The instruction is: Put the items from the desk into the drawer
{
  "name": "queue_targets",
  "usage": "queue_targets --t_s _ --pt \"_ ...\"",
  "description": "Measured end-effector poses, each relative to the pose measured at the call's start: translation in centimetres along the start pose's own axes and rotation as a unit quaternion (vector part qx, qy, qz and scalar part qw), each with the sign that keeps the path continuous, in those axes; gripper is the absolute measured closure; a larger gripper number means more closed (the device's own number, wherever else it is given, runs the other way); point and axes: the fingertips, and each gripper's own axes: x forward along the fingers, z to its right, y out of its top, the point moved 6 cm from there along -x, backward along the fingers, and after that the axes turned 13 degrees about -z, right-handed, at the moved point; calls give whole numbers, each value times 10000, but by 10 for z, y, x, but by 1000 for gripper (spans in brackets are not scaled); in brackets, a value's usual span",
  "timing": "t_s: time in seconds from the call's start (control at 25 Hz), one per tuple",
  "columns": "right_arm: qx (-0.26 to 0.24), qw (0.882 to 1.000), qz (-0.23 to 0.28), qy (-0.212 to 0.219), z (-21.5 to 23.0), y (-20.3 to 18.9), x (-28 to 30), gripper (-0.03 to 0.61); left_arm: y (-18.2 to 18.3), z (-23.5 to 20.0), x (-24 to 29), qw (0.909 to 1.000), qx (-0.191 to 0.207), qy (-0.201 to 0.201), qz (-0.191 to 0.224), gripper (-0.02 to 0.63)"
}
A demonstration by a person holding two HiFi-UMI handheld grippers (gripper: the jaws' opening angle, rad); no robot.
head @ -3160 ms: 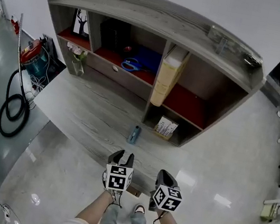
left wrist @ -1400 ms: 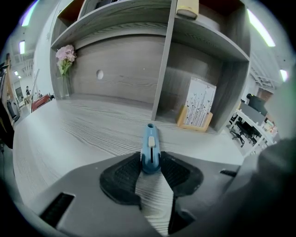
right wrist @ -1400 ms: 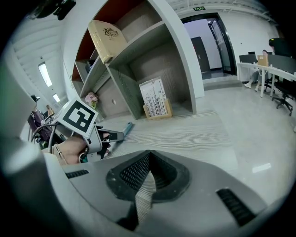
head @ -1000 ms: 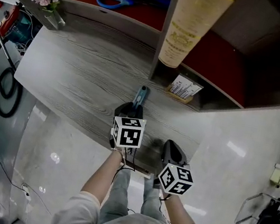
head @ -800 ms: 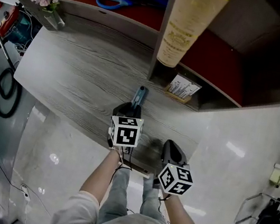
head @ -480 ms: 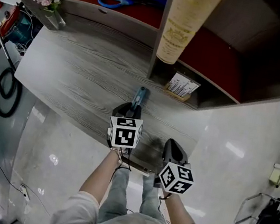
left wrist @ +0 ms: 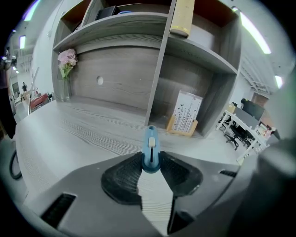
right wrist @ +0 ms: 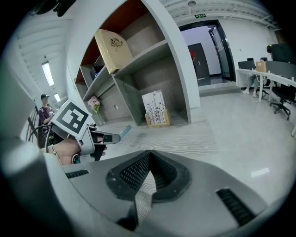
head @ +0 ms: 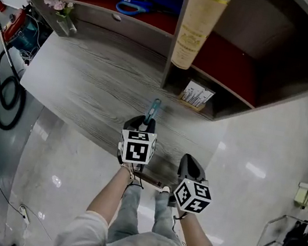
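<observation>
At ten o'clock from the left gripper [head: 144, 122], against the back panel: a glass vase [head: 66, 20] of pink flowers, tucked clear of the working area and probably decoration rather than cargo. At eleven o'clock, up on the red shelf: blue scissors [head: 133, 5], laid flat. Just under that shelf: a panel with a round knob, most likely the drawer [left wrist: 118, 83]. Looks closed, so needs pulling open before anything can go in, probably by the free gripper.

At centre: pinches the blue utility knife [left wrist: 151, 149] by its rear end, jaws narrowed onto both of its sides, its front end pointing to twelve o'clock toward the shelves. Cannot tell whether it rests on the desk [head: 83, 86] or hangs just above it. Grips at the tail, presumably to leave the front end free to lead into the drawer.

At one o'clock, high: a tall cream box [head: 199, 24], leaned in its compartment. Below it, in the low cubby: a small card stand [head: 196, 95], propped upright.

At four o'clock: the right gripper [right wrist: 149, 155], jaws closed together on nothing, held back off the desk's near edge, apparently kept free.

Counted: two grippers, one knife, one vase, one pair of scissors, one box, one card stand, one knob.
</observation>
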Motion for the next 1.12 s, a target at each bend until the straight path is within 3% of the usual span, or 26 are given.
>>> queue_targets --t_s 0.64,1.12 --pt "-274 9993 252 -55 -3 9 -43 580 -49 34 -63 10000 24 -42 22 483" --pt "-520 9980 335 124 -9 3 -75 580 -103 56 -111 9997 -212 81 29 483"
